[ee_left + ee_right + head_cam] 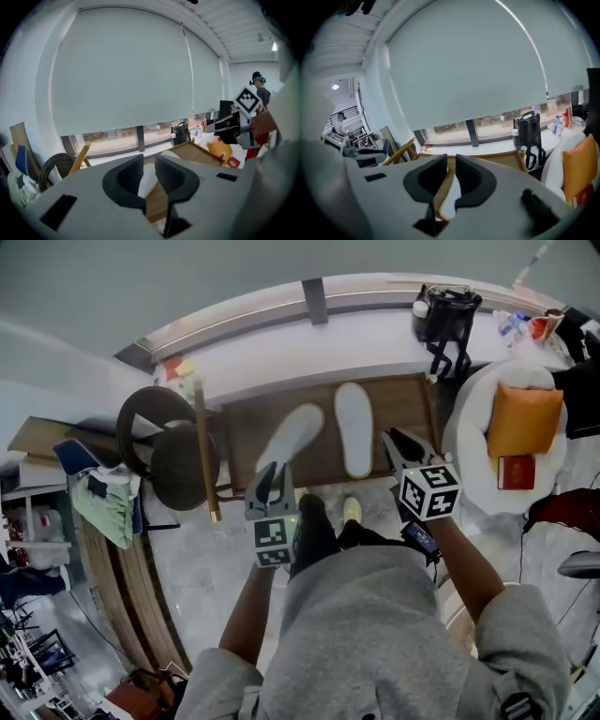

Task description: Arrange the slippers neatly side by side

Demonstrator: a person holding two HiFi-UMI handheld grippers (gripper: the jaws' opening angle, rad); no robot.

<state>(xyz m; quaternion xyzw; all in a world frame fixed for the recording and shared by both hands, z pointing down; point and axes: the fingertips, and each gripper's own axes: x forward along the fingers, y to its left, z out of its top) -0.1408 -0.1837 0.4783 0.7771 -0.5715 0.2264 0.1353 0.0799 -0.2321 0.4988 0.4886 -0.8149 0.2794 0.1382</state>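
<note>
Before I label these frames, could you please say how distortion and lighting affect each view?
Head view: fisheye bows the windowsill into an arc; both slippers evenly lit, sharp. Left gripper view: black vignetted corners, the blind bulges. Right gripper view: same vignette; near jaws slightly soft.

My left claw (266, 476) and right claw (397, 444) are pale grey shells that end in black, scooped jaw pads. Each carries a white marker cube (429, 491) printed with black squares. I wear a plain grey top (375, 634) whose loose sleeves stop above the elbows, and a black band (419, 538) with a small dark screen is strapped round my right wrist.
</note>
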